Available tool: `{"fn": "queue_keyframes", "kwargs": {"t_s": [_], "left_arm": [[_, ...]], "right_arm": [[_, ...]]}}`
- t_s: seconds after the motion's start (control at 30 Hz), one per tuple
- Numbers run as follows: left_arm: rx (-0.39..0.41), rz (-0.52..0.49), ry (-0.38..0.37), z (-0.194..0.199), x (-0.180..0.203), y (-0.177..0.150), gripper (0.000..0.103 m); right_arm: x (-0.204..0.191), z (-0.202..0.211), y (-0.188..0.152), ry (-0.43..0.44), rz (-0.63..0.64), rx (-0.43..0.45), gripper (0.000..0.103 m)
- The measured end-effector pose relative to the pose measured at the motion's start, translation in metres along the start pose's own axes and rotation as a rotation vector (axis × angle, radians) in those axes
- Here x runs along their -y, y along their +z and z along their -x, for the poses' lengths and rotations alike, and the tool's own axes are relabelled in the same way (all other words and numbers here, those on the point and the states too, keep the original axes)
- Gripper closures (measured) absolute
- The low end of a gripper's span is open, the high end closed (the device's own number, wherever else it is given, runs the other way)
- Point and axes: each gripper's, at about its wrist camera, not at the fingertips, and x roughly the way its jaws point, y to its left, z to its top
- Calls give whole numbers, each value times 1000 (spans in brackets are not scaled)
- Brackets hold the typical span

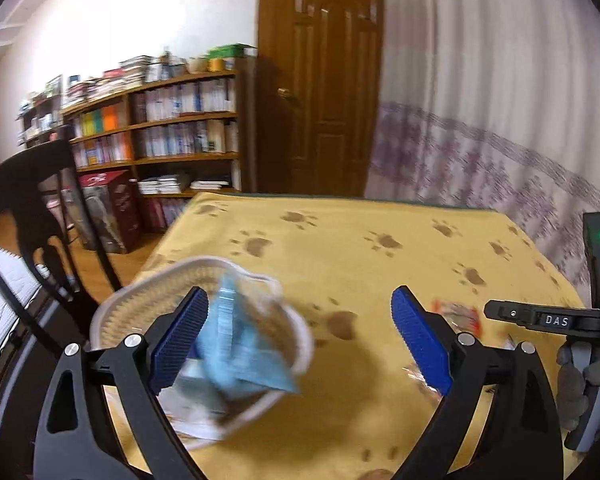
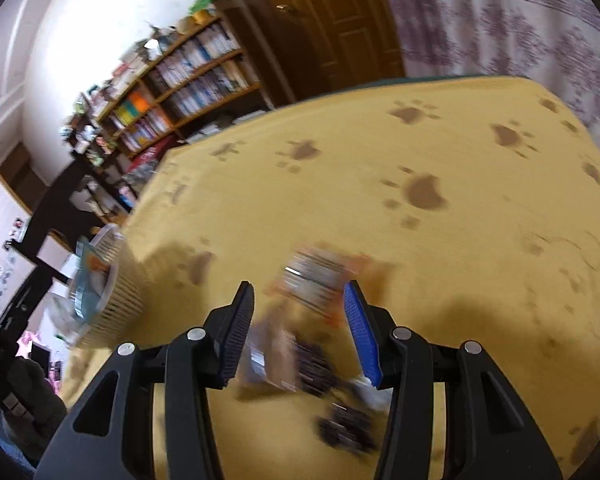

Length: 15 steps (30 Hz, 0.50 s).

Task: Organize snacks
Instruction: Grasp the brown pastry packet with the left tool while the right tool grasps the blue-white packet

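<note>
Left gripper [image 1: 300,336]: jaws spread wide, nothing held. White woven basket [image 1: 112,312] sits behind the left finger; a light blue packet [image 1: 240,344] lies in it, tilted, just inside the left pad, not clamped. Rest of the gap is bare cloth.

Right gripper [image 2: 300,332]: jaws partly open over a pile of snack packets [image 2: 300,360]. Heavy blur, so cannot tell if either pad touches a packet; nothing looks clamped. A dark wrapper [image 2: 348,428] lies nearer than the fingertips, an orange-edged packet [image 2: 320,276] just past them.

Both views: yellow paw-print tablecloth [image 1: 340,248]. From the right wrist the basket sits well left, near the table edge.

Further back: black chair [image 1: 32,200], bookshelf [image 1: 172,128], wooden door [image 1: 324,80], patterned curtain [image 1: 500,100].
</note>
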Motion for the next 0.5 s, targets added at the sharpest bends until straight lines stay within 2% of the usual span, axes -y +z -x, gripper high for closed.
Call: {"fn": "queue_keyframes", "kwargs": {"t_s": [0.1, 0.27, 0.37, 0.5], "left_arm": [[-33, -37, -66, -13, 27, -8, 9], [-111, -100, -198, -42, 66, -26, 9], [-149, -152, -244, -60, 85, -37, 9], [-196, -248, -264, -81, 110, -56, 9]], "right_arm": [[18, 0, -10, -58, -11, -35, 55], [31, 2, -27, -76, -16, -71, 55], [34, -1, -31, -95, -20, -86, 55], [36, -11, -31, -112, -46, -107, 57]]}}
